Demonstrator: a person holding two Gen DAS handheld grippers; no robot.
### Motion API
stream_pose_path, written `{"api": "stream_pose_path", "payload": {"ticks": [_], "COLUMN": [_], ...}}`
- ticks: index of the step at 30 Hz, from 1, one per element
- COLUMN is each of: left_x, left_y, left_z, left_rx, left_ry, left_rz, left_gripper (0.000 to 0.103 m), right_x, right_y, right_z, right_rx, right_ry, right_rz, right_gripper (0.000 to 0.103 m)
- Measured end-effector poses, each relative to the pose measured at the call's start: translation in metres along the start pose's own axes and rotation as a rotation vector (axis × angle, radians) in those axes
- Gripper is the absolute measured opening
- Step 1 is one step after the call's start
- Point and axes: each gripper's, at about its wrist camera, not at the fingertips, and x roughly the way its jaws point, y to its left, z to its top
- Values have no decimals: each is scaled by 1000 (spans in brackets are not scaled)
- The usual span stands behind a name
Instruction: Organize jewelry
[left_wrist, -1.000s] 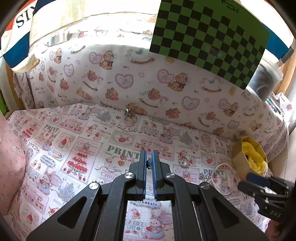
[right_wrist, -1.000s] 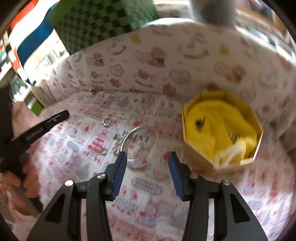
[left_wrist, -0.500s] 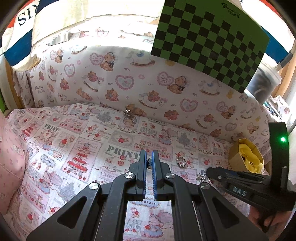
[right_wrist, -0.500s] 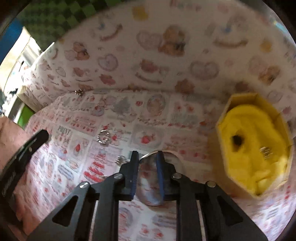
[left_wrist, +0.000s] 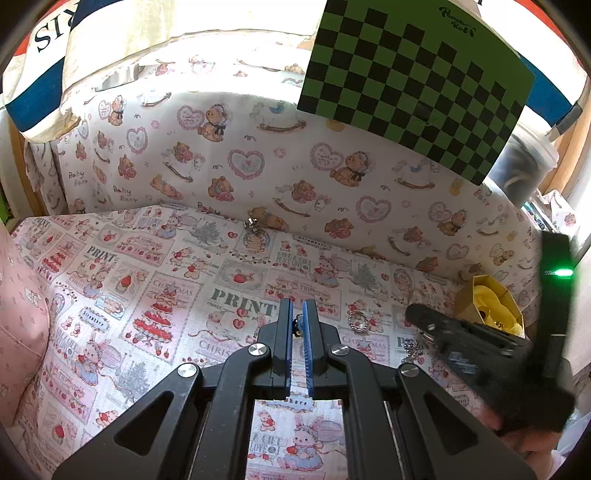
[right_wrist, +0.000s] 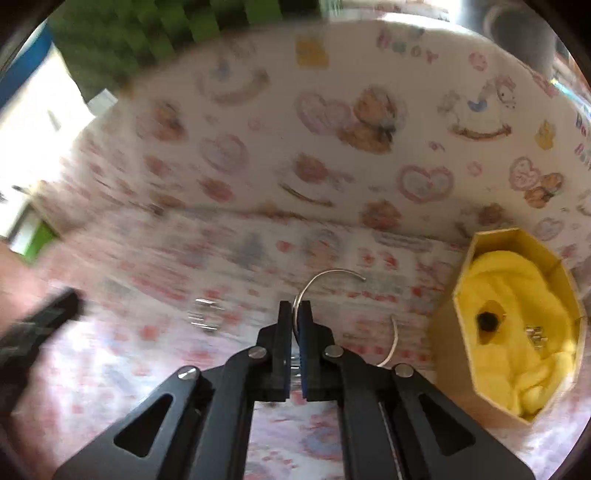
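My right gripper (right_wrist: 294, 308) is shut on a thin silver bangle (right_wrist: 325, 275) and holds it above the patterned cloth, left of the yellow-lined octagonal box (right_wrist: 517, 332). The box holds a dark piece (right_wrist: 487, 321) and a small silver piece (right_wrist: 536, 334). My left gripper (left_wrist: 297, 312) is shut on a small silver piece (left_wrist: 296, 327). In the left wrist view a sparkly ring (left_wrist: 357, 319), a silver chain (left_wrist: 413, 350) and a small charm (left_wrist: 252, 223) lie on the cloth, and the right gripper (left_wrist: 417, 314) reaches in near the box (left_wrist: 487, 306).
A teddy-print cloth wall (left_wrist: 295, 166) backs the work area. A green checkerboard card (left_wrist: 413, 81) leans above it. A pink cushion (left_wrist: 18, 325) is at the left. A clear container (left_wrist: 524, 166) stands behind at right. Another small silver piece (right_wrist: 203, 314) lies blurred on the cloth.
My right gripper closed on the silver bangle and lifted it, swinging toward the box. My left gripper stayed shut and nearly still.
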Motion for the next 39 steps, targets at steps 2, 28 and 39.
{"api": "stream_pose_path", "payload": {"ticks": [2, 28, 39], "left_x": [-1, 9, 14], "left_y": [-1, -16, -22], "left_z": [0, -8, -12], "left_rx": [1, 78, 100], "left_ry": [-3, 33, 42], "left_rz": [0, 12, 22], "left_gripper": [5, 5, 5], "right_x": [-21, -59, -89], "right_y": [-2, -86, -95], "right_z": [0, -56, -74], "right_rx": [23, 513, 402], "right_ry": [-52, 62, 107], "right_rz": [94, 449, 288], "right_gripper": [3, 3, 3]}}
